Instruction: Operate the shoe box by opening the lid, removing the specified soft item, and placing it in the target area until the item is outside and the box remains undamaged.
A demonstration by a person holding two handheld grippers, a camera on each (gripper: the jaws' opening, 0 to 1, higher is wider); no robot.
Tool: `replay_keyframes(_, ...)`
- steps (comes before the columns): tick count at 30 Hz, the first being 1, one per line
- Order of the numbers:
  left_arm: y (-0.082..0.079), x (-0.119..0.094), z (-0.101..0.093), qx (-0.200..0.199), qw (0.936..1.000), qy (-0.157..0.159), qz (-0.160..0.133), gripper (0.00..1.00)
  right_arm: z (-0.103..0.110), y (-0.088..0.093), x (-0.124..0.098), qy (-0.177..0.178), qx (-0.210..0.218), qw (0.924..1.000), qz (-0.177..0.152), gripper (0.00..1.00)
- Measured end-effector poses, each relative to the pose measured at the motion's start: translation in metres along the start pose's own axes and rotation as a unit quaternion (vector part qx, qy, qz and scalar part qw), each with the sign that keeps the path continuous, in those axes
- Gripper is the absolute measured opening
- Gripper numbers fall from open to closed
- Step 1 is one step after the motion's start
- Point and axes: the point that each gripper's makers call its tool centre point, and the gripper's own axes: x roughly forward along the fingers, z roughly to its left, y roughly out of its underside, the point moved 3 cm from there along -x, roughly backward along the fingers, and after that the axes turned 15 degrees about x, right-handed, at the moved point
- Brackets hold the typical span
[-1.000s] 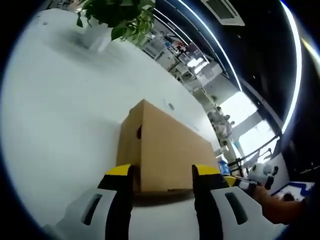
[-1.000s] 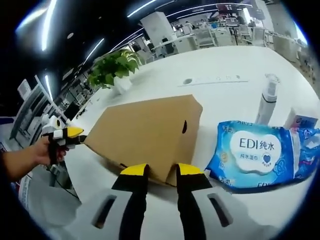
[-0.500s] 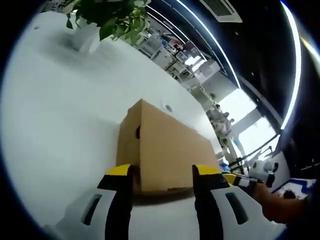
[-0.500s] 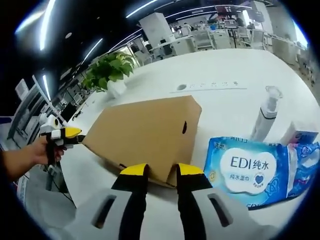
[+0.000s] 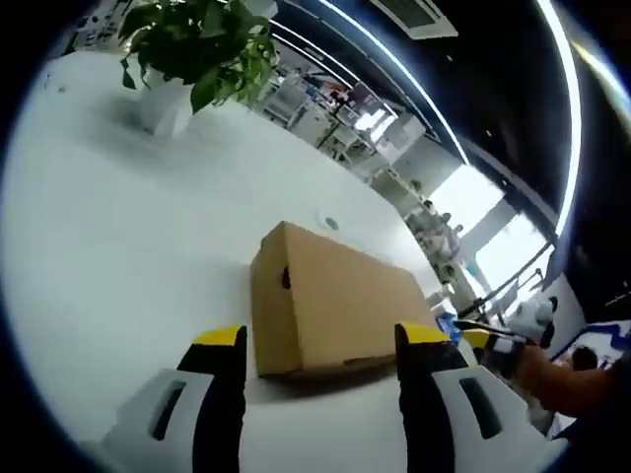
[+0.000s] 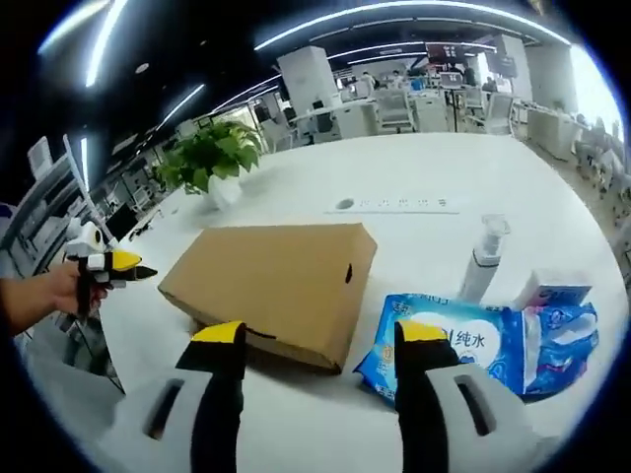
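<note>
Approach stage: shoe box lid not yet opened.
The shoe box (image 5: 330, 313) sat closed on the white bench (image 5: 108, 246); left claw (image 5: 320, 340) and right claw (image 6: 320, 335) both gaped empty, needing to reach the lid's front edge.

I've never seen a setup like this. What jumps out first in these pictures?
A closed brown cardboard shoe box lies flat on a white table, straight ahead of both open grippers. Beside it in the right gripper view sits a blue pack of wet wipes, with a clear pump bottle behind. A leafy potted plant stands at the table's far side.
</note>
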Motion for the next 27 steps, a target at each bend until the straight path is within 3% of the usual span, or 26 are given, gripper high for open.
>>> replay_keyframes(3, -0.006, -0.03, 0.002, 0.052, 0.998, -0.025, -0.029, 0.97, 0.008, -0.006, -0.02, 0.011, -0.021, 0.9986, -0.048, 0.93)
replay_keyframes(4, -0.005, -0.039, 0.002, 0.062, 0.9971, -0.031, -0.033, 0.99, 0.011, -0.007, -0.026, 0.013, -0.03, 0.9977, -0.059, 0.96)
replay_keyframes(5, -0.001, -0.049, -0.001, 0.075, 0.9966, -0.022, -0.027, 1.0, 0.013, -0.004, -0.035, 0.011, -0.029, 0.9975, -0.063, 0.96)
replay_keyframes(9, 0.021, -0.088, -0.008, 0.09, 0.9952, -0.036, -0.012, 1.0, 0.019, 0.008, -0.06, 0.019, -0.031, 0.9967, -0.073, 0.96)
replay_keyframes(13, 0.035, -0.118, -0.024, 0.107, 0.9931, -0.042, -0.024, 1.0, 0.027, 0.033, -0.087, 0.024, -0.006, 0.9965, -0.079, 0.97)
replay_keyframes(18, 0.057, -0.138, -0.048, 0.133, 0.9894, -0.039, -0.041, 1.0, 0.047, 0.071, -0.116, 0.029, 0.007, 0.9958, -0.087, 0.97)
replay_keyframes(20, 0.07, -0.142, -0.055, 0.119, 0.9916, -0.033, -0.038, 1.0, 0.05, 0.08, -0.126, 0.045, 0.015, 0.9941, -0.098, 0.96)
replay_keyframes(21, 0.074, -0.143, -0.059, 0.136, 0.9898, -0.029, -0.028, 1.0, 0.055, 0.085, -0.129, 0.044, 0.013, 0.9938, -0.101, 0.96)
replay_keyframes(22, 0.069, -0.145, -0.058, 0.17, 0.9844, -0.035, -0.028, 1.0, 0.057, 0.087, -0.131, 0.045, 0.011, 0.9936, -0.103, 0.96)
replay_keyframes(23, 0.063, -0.146, -0.058, 0.17, 0.9837, -0.038, -0.045, 1.0, 0.059, 0.086, -0.132, 0.045, 0.004, 0.993, -0.109, 0.96)
replay_keyframes(27, 0.066, -0.152, -0.062, 0.153, 0.986, -0.046, -0.048, 1.0, 0.06, 0.08, -0.141, 0.059, -0.008, 0.9891, -0.135, 0.96)
